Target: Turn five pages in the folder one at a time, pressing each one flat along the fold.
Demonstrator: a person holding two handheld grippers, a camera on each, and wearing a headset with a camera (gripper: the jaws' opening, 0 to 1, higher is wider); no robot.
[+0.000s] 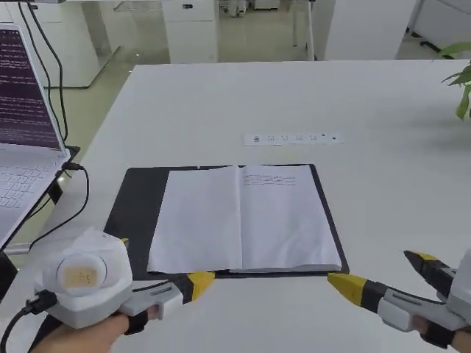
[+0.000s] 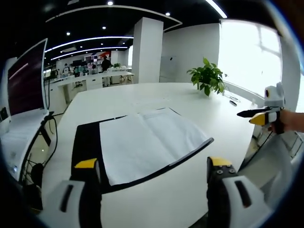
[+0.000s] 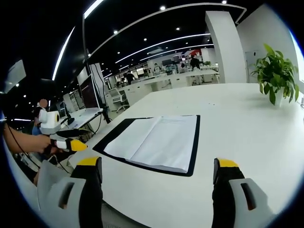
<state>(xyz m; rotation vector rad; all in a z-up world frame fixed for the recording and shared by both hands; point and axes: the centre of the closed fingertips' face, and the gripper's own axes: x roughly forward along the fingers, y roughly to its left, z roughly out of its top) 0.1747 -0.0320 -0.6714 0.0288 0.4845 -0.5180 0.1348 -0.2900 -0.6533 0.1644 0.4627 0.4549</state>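
A black folder (image 1: 136, 206) lies open on the white table, with white pages (image 1: 243, 217) spread flat on both sides of the fold. My left gripper (image 1: 162, 261) hovers at the folder's near left corner, open, with nothing between its yellow tips. My right gripper (image 1: 380, 271) is off the near right corner, open and empty too. In the left gripper view the folder (image 2: 142, 142) lies just ahead of the left gripper (image 2: 152, 164), and the right gripper (image 2: 259, 116) shows at the right. In the right gripper view the folder (image 3: 156, 137) lies ahead of the right gripper (image 3: 157, 162), with the left gripper (image 3: 71, 142) at the left.
An open laptop (image 1: 22, 140) on a stand sits at the table's left edge, with black cables (image 1: 77, 198) trailing toward the folder. A socket strip (image 1: 293, 137) is set into the table beyond the folder. A potted plant (image 1: 460, 81) stands at the far right.
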